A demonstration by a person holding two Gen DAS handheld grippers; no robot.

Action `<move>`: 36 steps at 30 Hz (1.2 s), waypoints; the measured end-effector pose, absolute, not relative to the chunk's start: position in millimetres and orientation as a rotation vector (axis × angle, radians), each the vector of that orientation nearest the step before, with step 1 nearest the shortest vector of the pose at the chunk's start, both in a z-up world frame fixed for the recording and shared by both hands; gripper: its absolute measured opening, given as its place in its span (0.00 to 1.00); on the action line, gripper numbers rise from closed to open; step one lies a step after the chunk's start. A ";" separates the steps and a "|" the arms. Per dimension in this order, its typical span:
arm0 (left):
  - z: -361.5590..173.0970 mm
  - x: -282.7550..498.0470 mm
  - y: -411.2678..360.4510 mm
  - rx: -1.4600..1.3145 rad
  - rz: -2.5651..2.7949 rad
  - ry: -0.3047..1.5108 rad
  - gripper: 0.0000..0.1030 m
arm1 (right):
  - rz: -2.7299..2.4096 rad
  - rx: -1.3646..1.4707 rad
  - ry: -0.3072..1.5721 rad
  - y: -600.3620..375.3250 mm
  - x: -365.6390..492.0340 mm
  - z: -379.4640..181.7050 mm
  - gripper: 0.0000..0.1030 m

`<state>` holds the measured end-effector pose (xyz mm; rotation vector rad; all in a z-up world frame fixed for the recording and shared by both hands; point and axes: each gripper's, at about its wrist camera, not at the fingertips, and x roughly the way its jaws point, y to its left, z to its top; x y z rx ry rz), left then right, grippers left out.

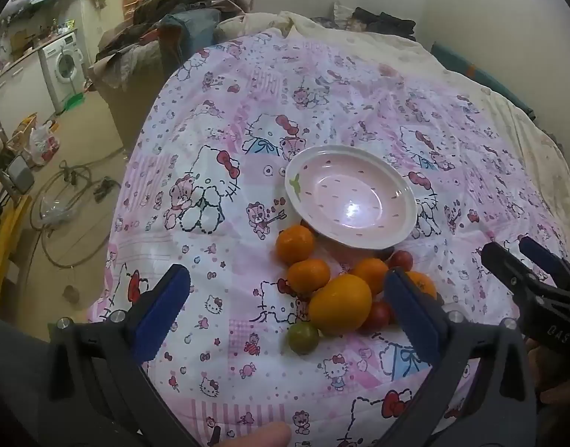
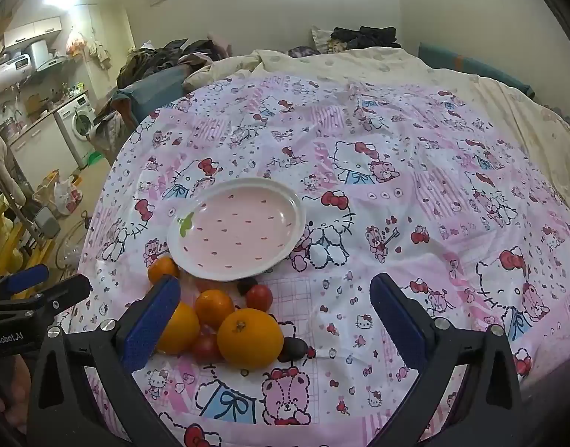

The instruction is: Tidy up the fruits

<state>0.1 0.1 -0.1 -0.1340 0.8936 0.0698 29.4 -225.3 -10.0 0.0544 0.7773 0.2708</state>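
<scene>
Both tongs stand wide apart and hold nothing. We see the left tongs (image 1: 285, 309) hanging over the near edge of the fruit pile, and the right tongs (image 2: 275, 316) hanging just to the pile's right, tilted down toward the bed (image 2: 415, 138).

Fruit sits in a loose cluster on the patterned bedsheet (image 1: 217, 85), touching or just beside the near rim of the pink plate (image 1: 350, 201). We count a large orange (image 1: 340, 305) in front, smaller oranges (image 1: 295, 244) behind it, small red tomatoes (image 1: 400, 260), and one green tomato (image 1: 302, 338) nearest us. A dark fruit (image 2: 293, 348) lies beside the big orange in the right view; we cannot tell its kind. The plate is empty, so we judge nothing is sorted yet.

Risks from here:
- The bed is soft. Pressing down with a finger may dent the sheet and tip neighbouring fruit into a roll.
- The pieces touch. Closing on the large orange could nudge the tomatoes beside it, or catch two at once.
- The tomatoes are small and likely soft. A hard squeeze could split one.
- The plate rests on bedding, seemingly propped on fruit under its near rim. A dropped orange at the rim could rock it.
- Both tongs aim at the same pile and could collide.
</scene>
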 end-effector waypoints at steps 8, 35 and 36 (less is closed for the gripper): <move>-3.3 0.1 4.4 -0.153 0.062 0.897 1.00 | 0.268 0.057 0.785 -225.1 29.6 -10.9 1.00; -2.3 1.4 2.3 -0.146 0.069 0.900 1.00 | 0.276 0.062 0.790 -224.1 30.6 -12.1 1.00; -2.5 1.7 2.4 -0.146 0.069 0.901 1.00 | 0.276 0.061 0.790 -224.1 30.6 -12.2 1.00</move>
